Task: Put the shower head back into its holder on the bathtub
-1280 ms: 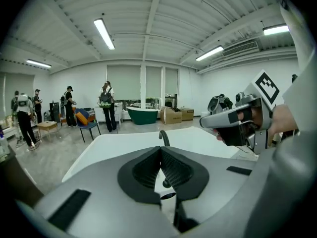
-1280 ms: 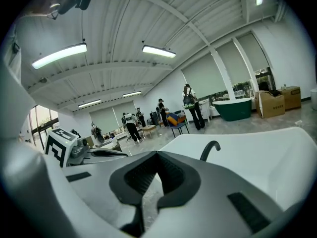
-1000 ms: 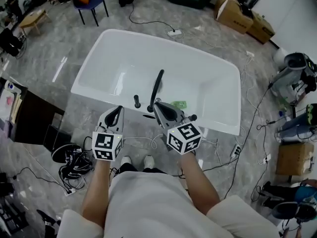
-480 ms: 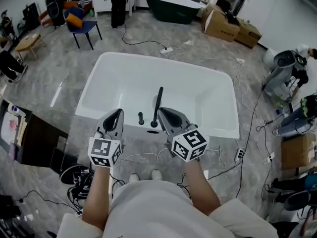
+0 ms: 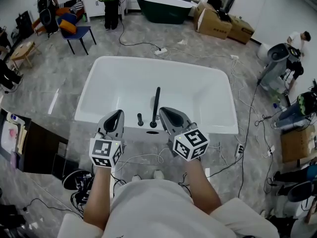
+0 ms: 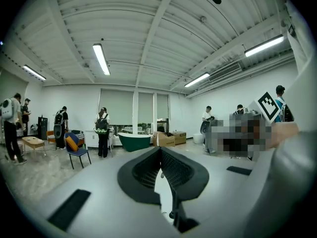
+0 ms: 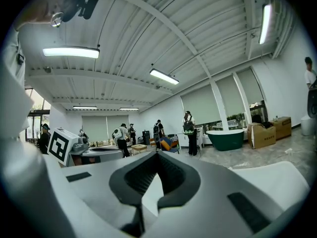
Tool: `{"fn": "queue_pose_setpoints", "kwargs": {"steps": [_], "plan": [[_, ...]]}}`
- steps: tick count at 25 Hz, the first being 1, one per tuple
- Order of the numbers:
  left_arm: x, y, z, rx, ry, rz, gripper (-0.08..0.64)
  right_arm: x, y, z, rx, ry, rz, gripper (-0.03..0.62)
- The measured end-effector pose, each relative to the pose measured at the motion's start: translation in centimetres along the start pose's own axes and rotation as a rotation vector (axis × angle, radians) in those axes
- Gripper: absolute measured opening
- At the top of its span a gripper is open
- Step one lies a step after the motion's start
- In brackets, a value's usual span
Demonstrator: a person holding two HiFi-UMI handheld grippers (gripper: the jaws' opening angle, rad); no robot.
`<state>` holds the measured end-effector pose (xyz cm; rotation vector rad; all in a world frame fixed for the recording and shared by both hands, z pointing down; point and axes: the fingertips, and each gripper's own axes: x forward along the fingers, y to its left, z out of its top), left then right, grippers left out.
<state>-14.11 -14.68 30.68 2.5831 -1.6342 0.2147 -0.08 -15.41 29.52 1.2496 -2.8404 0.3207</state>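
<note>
A white bathtub (image 5: 124,78) fills the middle of the head view. A long black shower head (image 5: 157,103) stands upright at its near rim, with a short black knob (image 5: 140,118) to its left. My left gripper (image 5: 118,114) hovers over the near rim left of the knob, shut and empty. My right gripper (image 5: 163,110) is just right of the shower head's base, also shut and holding nothing. In the left gripper view the closed jaws (image 6: 160,151) point level across the room. The right gripper view shows its tips (image 7: 157,156) meeting too.
Cables trail over the grey floor around the tub (image 5: 247,123). A dark cabinet (image 5: 34,148) stands at the left. A blue chair (image 5: 77,33), a dark green tub (image 5: 163,9) and cardboard boxes (image 5: 223,24) stand at the back, with several people nearby.
Both grippers have risen from the tub's near rim, still shut. The head view has tilted up, so the tub sits lower and more of the room shows.
</note>
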Motion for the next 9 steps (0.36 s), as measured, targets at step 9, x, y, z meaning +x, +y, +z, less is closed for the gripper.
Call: {"fn": "queue_pose_setpoints", "kwargs": {"steps": [9], "plan": [[-0.41, -0.27, -0.23, 0.003, -0.006, -0.009, 0.009, -0.34, 0.48, -0.14, -0.018, -0.004, -0.002, 0.015]]}}
